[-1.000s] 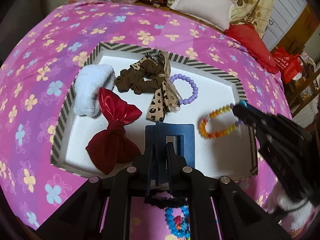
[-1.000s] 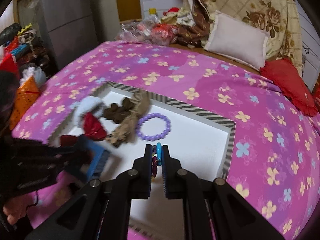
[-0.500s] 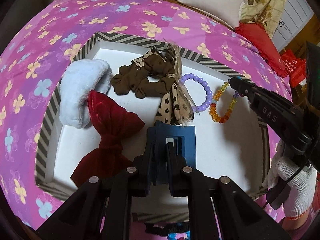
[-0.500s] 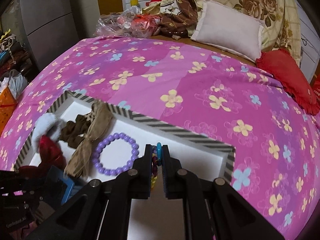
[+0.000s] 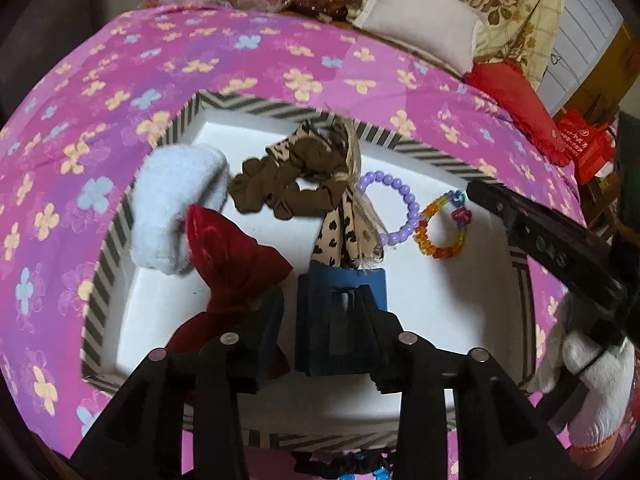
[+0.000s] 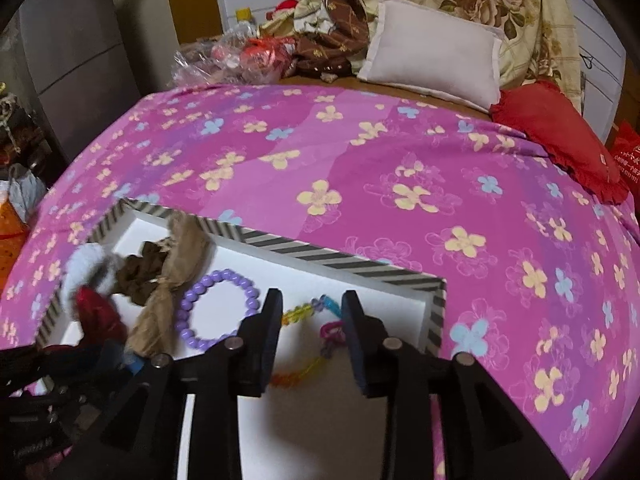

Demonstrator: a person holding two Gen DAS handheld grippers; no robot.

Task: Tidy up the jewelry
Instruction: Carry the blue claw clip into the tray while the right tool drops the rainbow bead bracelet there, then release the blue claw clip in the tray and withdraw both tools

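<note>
A white tray with a striped rim (image 5: 280,110) lies on the bed. My left gripper (image 5: 324,320) hangs over its near side. Its jaws are opening, and the blue hair clip (image 5: 352,280) lies flat on the tray floor between them, free of the left pad. My right gripper (image 6: 310,308) is also opening over the tray's right part. The orange and yellow bead bracelet (image 6: 296,312) lies loose under its spread fingers. That bracelet (image 5: 436,252) rests beside a purple bead bracelet (image 5: 408,200).
Also in the tray are a brown scrunchie (image 5: 276,192), a leopard-print bow (image 5: 340,232), a red bow (image 5: 232,256) and a fluffy pale blue scrunchie (image 5: 172,208). A pink flowered bedspread (image 6: 360,168) surrounds it, with a white pillow (image 6: 432,60) and a red cushion (image 6: 560,140) behind. A white-gloved hand (image 5: 592,380) is at the right.
Both grippers were shut, left on the blue clip and right on the coloured bracelet. Both now stand apart, with the clip and bracelet lying in the tray. The right gripper moved toward the purple bracelet.
</note>
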